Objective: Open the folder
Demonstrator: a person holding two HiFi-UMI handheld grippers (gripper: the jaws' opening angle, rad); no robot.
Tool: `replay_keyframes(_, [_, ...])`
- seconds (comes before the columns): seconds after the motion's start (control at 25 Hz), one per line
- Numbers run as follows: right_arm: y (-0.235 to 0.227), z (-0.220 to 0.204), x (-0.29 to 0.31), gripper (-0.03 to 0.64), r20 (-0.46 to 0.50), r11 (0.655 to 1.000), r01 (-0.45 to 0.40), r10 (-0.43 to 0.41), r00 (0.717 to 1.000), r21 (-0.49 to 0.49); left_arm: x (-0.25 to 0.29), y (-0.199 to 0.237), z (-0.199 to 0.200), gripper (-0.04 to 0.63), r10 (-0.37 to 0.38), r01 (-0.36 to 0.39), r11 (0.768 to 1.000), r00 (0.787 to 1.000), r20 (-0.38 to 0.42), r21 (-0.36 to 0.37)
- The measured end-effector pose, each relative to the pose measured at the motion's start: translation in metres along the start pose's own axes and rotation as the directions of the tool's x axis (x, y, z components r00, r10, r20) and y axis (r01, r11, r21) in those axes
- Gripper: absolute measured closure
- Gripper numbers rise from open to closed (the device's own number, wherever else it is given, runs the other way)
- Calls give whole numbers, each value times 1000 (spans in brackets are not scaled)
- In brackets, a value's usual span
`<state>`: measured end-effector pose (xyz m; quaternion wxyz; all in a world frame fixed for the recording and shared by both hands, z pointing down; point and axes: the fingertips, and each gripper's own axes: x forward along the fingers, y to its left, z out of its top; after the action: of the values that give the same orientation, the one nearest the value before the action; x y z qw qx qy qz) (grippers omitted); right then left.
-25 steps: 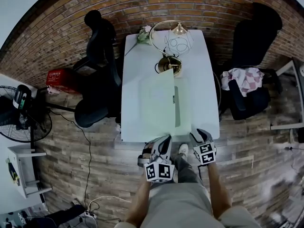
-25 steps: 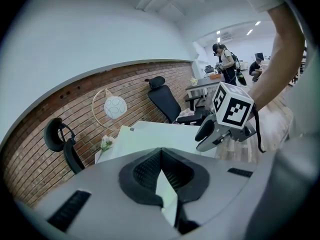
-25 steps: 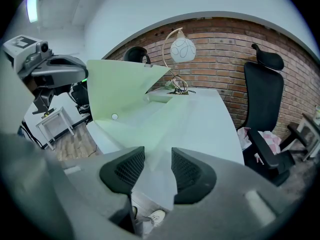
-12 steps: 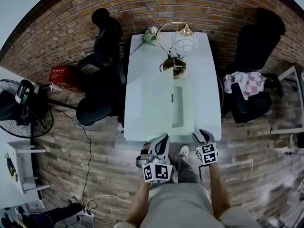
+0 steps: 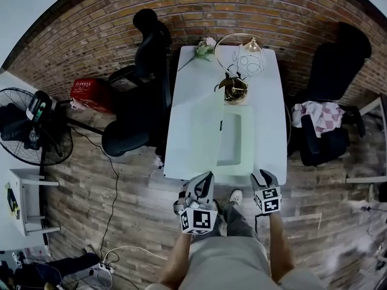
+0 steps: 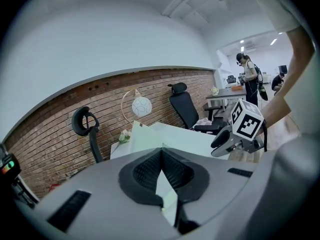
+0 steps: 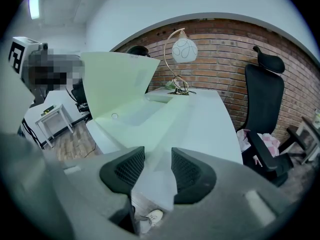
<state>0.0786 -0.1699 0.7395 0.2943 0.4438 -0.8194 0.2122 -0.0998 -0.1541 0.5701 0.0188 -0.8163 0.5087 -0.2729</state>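
Two claws are working at the near edge of a white worktop (image 5: pixel 269 107). The left claw (image 5: pixel 207 177) is pinching the cover of the pale green folder (image 5: pixel 233 141), holding it tilted up over the back sheet, which is lying flat mid-worktop. The right claw (image 5: pixel 261 175) is standing spread, with a translucent sheet corner lying between its pads. A globe lamp (image 5: pixel 236 88) and a flower (image 5: pixel 202 44) are sitting at the far end. Black chairs (image 5: pixel 145 71), a brick wall (image 5: pixel 91 35) and a wooden floor (image 5: pixel 121 204) are surrounding the worktop.

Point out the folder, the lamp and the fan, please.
folder (image 5: pixel 207 132): head view, on its raised cover.
lamp (image 5: pixel 250 63): head view, on its round globe.
fan (image 5: pixel 30 142): head view, on its wire cage.
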Motion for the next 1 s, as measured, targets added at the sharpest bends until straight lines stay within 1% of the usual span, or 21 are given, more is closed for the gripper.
replay_keyframes(0.28, [1,0,0,446,-6,1000,1,-1,1000,-14,-12,20,-8,595,62,-61,997,998,7,-47])
replay_keyframes(0.6, [2,2,2,446,-5,1000,0,0,1000,-21,-23,45,-14,595,119,-118,987,993,3,-113])
replay_keyframes(1.0, [4,2,3,446,0,1000,2,-2,1000,-22,-31,64,-26,595,166,-165,976,986,-1,-143])
